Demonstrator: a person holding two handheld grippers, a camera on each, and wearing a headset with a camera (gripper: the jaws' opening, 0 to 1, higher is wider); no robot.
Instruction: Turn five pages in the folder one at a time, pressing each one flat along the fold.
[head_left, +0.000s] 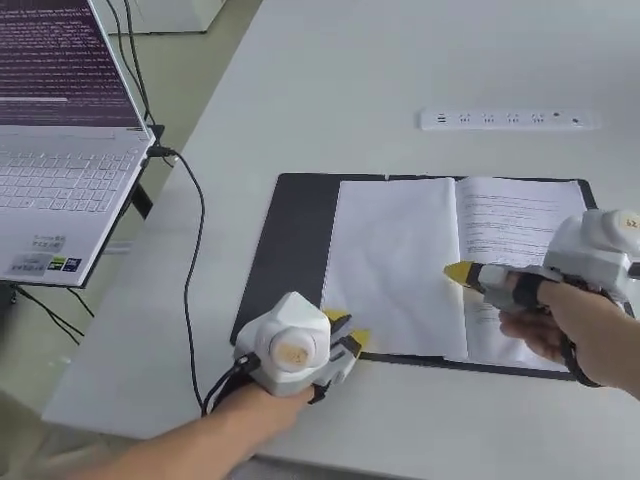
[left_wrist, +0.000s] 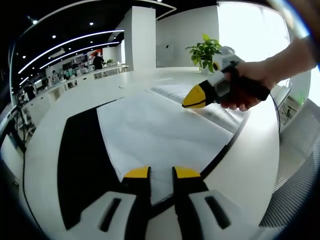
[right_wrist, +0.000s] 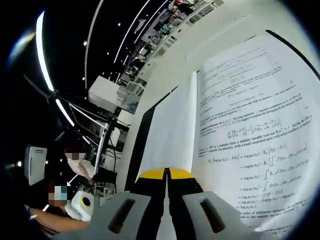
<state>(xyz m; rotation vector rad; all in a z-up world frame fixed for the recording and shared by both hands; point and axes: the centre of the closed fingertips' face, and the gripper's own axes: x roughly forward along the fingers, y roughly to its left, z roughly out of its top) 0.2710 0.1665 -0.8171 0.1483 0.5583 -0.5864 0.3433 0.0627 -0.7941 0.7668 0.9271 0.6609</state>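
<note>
Table: a wide white table (head_left: 330, 90) carries everything.

Folder: a flat black folder (head_left: 295, 250) lies open on the table in front of the person, with its black left cover bare.

Left page: a blank white sheet (head_left: 390, 265) lies flat on the left side of the fold. It covers the inner part of the black cover.

Right page: a white sheet printed with text and formulas (right_wrist: 250, 125) lies flat on the right side of the fold.

Left tongs: the white left tongs with yellow tips (left_wrist: 161, 173) sit at the near edge of the folder, by the lower left corner of the blank sheet. The 2 jaws stand narrowly apart with nothing between them.

Right tongs: the white right tongs with yellow tips (right_wrist: 166, 173) are held in the right hand (head_left: 545, 320). Their tips are at the fold, about halfway up the pages. The 2 jaws are pressed together and hold nothing. I cannot tell whether the tips touch the paper.

Laptop: an open silver laptop (head_left: 60, 170) stands at the far left of the table, well apart from the folder. Its screen shows lines of text.

Cable: a thin black cable (head_left: 195, 240) runs from the laptop's side down toward the near table edge, left of the folder.

Power strip: a long white power strip (head_left: 508, 120) lies beyond the folder's far edge.
</note>
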